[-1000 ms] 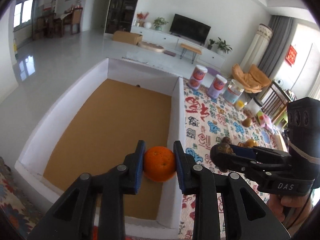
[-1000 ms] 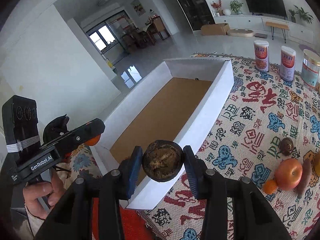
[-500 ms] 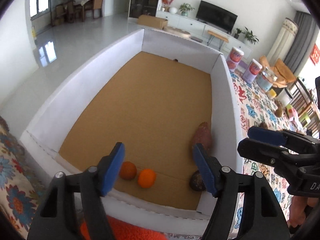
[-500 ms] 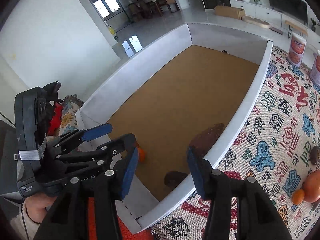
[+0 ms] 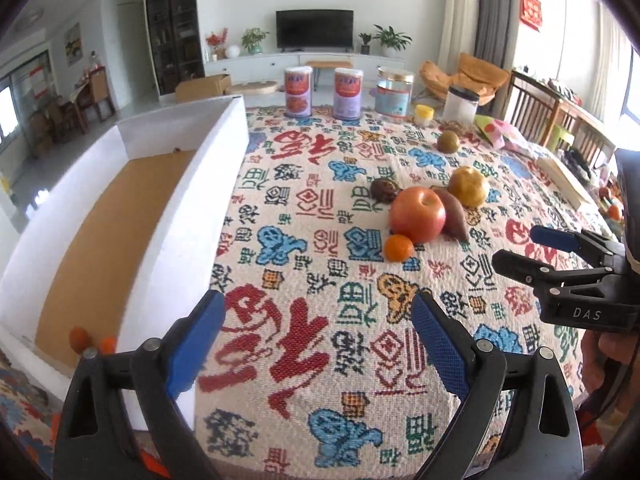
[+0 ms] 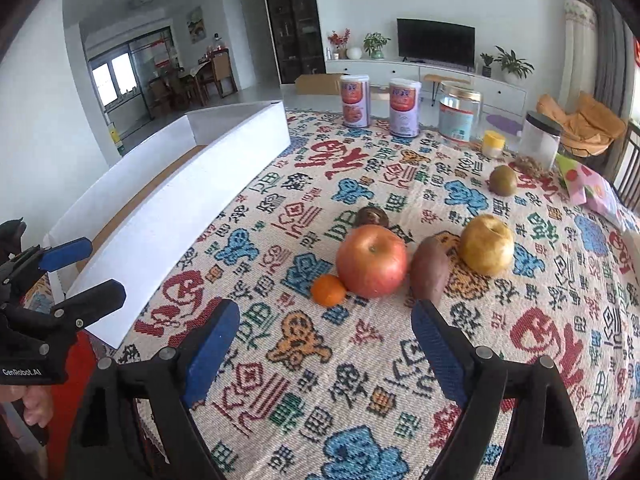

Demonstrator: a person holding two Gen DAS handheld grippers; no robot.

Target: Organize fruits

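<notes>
Both fruits were released into the white box (image 5: 188, 200); now the left tool (image 5: 316, 344) and right tool (image 6: 326, 344) are held wide open, empty, turned toward the apple (image 6: 371, 261) and mandarin (image 6: 328, 290) left on the bench (image 6: 360, 380)

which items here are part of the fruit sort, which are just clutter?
Job: red apple, small orange, yellow apple, sweet potato, dark fruit, green-brown fruit, white box.

Clutter: two cans, glass jars, patterned cloth.
</notes>
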